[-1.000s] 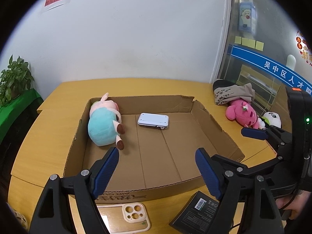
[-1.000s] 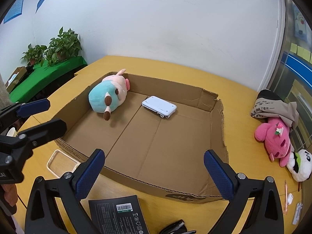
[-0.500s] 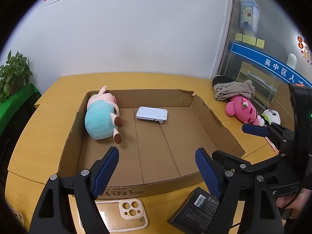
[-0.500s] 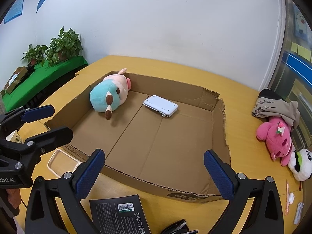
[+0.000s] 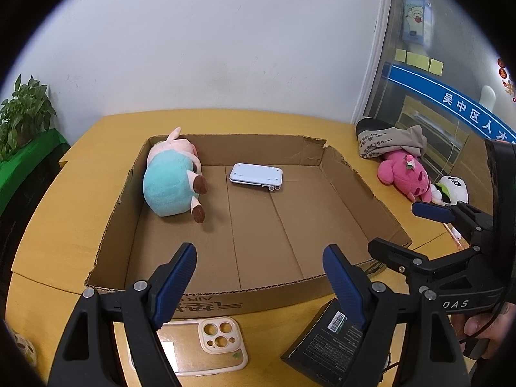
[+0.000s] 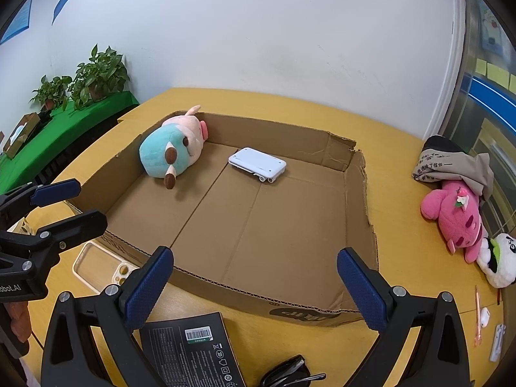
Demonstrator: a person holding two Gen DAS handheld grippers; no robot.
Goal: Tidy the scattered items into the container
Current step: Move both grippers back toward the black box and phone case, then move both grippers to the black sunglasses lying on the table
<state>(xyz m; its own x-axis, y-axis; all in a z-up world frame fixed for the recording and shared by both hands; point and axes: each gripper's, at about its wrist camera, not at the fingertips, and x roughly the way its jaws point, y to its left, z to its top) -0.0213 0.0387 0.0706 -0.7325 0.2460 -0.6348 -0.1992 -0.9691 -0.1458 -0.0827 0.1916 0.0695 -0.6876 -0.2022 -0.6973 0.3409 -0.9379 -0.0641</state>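
Observation:
A shallow cardboard box lies on the yellow table. Inside it lie a teal and pink plush and a white device. My left gripper is open and empty above the box's near wall. My right gripper is open and empty over the near wall too. In front of the box lie a cream phone case and a black booklet. A pink plush, a panda plush and folded cloth lie to the right.
A black object lies at the near edge beside the booklet. A pen and small white items lie at the right. Potted plants stand on a green shelf at the left. A white wall backs the table.
Both grippers have drawn back and up slightly from the box. The box and its contents look a little farther away. Both stay open.

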